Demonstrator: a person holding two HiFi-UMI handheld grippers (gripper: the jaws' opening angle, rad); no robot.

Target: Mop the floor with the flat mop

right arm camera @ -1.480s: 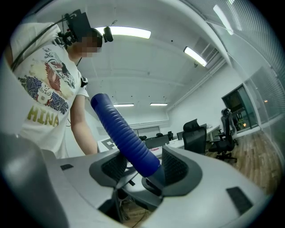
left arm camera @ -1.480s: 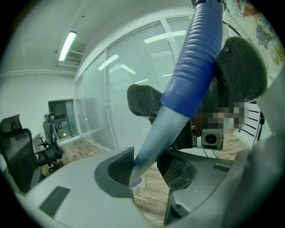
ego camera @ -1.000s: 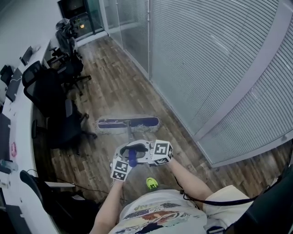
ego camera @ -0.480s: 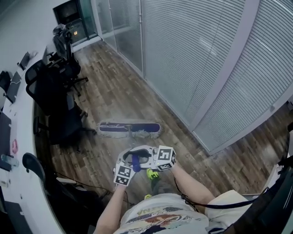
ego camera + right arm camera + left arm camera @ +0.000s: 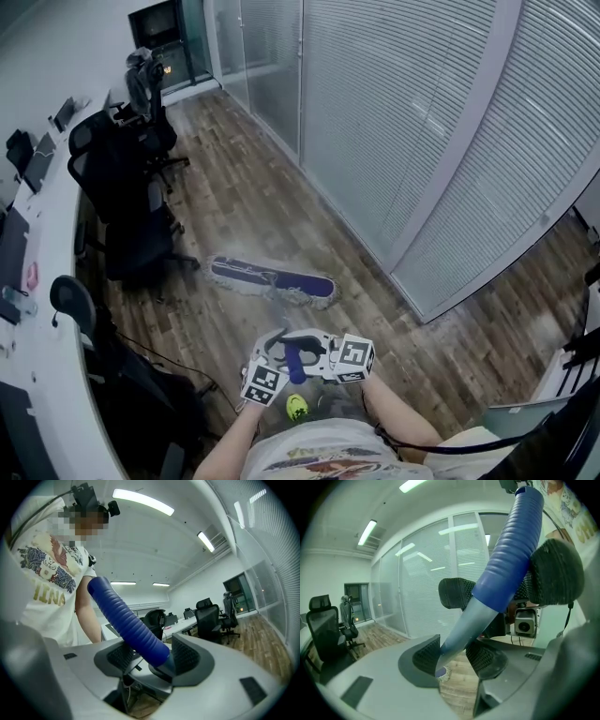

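The mop head (image 5: 272,279) lies flat on the floor (image 5: 234,178) at 12 o'clock from the person. Its handle (image 5: 294,360) rises back to both grippers. The left gripper (image 5: 453,656) is clamped on the handle's pale shaft and the right gripper (image 5: 152,657) on its blue end. Chairs (image 5: 131,225) stand at 10 o'clock.

This is an open-plan office. A long white desk (image 5: 37,347) runs along the left side and carries dark screens (image 5: 37,161). Black swivel chairs (image 5: 131,239) on wheeled bases stand along its edge. Opposite are full-height glass partitions (image 5: 394,131) backed by slatted blinds. A wood-plank floor (image 5: 234,202) lies between them, and strip lights (image 5: 143,502) line the white ceiling.
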